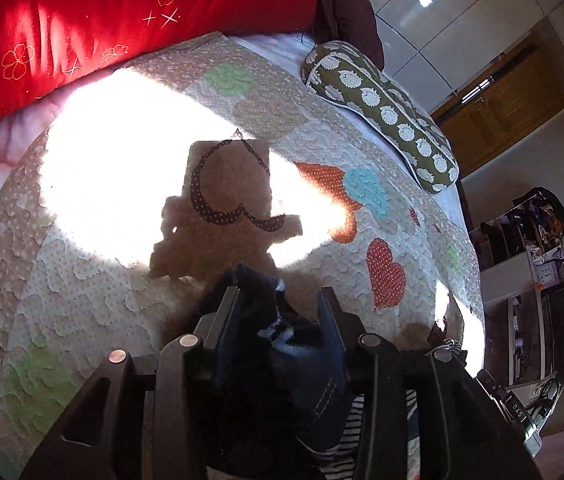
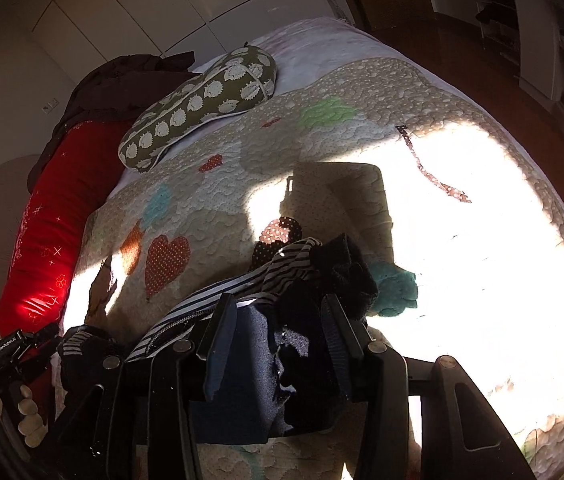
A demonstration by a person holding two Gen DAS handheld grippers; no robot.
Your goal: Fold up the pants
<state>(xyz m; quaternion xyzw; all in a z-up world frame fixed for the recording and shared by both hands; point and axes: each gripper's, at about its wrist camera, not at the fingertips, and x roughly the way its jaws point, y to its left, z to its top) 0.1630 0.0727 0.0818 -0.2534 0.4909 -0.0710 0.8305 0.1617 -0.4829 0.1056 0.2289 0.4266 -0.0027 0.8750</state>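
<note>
Nearest us, dark navy pants (image 1: pixel 282 360) bunch between each parted hand-held gripper, left (image 1: pixel 278 300) and right (image 2: pixel 278 312), pads off the cloth, tilted down over the sunlit patchwork quilt (image 1: pixel 102 300) on the bed.

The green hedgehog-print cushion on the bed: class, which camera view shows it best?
The left wrist view: the green cushion lies lit and sharp along the quilt. The right wrist view shows it whole too, but in dimmer light.

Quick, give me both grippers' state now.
Left gripper: open, dark pants loose between its fingers.
Right gripper: open, the pants bunched between its fingers.
</note>
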